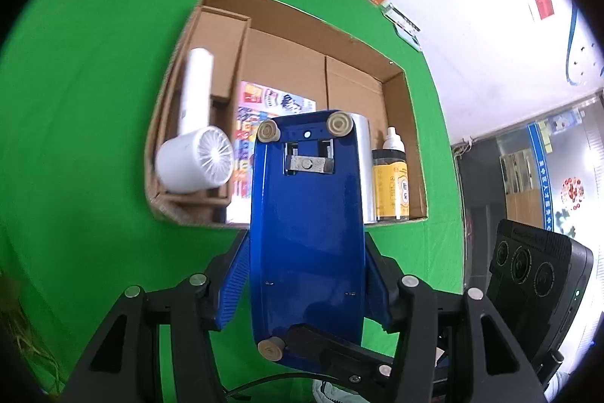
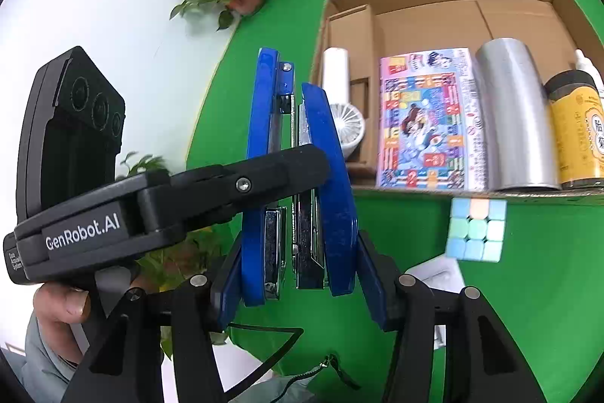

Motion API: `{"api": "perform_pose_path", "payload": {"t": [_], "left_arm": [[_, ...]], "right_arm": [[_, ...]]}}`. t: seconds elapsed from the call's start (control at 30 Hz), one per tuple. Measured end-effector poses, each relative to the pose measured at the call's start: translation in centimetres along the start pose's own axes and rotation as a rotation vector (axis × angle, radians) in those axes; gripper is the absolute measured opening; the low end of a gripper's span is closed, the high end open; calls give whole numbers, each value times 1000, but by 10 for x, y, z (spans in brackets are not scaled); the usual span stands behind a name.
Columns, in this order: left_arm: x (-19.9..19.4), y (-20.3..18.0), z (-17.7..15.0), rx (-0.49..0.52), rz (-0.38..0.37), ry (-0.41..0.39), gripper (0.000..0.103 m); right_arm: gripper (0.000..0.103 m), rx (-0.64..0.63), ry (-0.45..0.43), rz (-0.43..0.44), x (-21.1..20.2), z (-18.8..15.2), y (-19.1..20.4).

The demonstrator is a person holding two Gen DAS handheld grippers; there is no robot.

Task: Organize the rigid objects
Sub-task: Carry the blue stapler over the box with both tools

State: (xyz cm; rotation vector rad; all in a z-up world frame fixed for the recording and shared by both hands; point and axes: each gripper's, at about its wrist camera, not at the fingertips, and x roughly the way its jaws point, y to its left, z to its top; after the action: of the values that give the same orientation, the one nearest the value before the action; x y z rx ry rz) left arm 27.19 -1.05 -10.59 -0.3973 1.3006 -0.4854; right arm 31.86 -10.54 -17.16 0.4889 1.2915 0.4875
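Gripping a blue stapler (image 1: 307,233) from both sides, the left gripper (image 1: 302,286) has its blue-padded fingers (image 1: 232,286) closed against the tool's flanks; the left wrist view shows the stapler's flat underside with round rubber feet at its corners, held above the green table cover (image 1: 94,101) just short of the open cardboard box (image 1: 404,123). The right gripper (image 2: 298,274) is also clamped on the stapler (image 2: 324,157); its fingers (image 2: 372,286) press the outer faces of the base and top arm, which stand slightly parted with the metal magazine visible between them; the left gripper's black finger crosses in front of the stapler in this view.

Box contents, left to right in the right wrist view: white handheld fan (image 2: 345,127) in a narrow side compartment; colourful printed booklet (image 2: 428,116) lying flat; silver cylinder (image 2: 515,116) lying on its side; yellow-labelled bottle (image 2: 577,135) against the right wall. A pastel puzzle cube (image 2: 475,229) rests on the green cover just outside the box's near wall.
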Motion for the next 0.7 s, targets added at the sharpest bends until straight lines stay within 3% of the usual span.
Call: {"api": "perform_pose_path", "payload": {"t": [0.3, 0.7], "left_arm": [[34, -6, 32, 18, 9, 63, 54], [86, 5, 74, 11, 29, 145, 54]], "right_arm": [[52, 82, 5, 2, 9, 23, -41], [52, 176, 42, 7, 61, 74, -102]]}}
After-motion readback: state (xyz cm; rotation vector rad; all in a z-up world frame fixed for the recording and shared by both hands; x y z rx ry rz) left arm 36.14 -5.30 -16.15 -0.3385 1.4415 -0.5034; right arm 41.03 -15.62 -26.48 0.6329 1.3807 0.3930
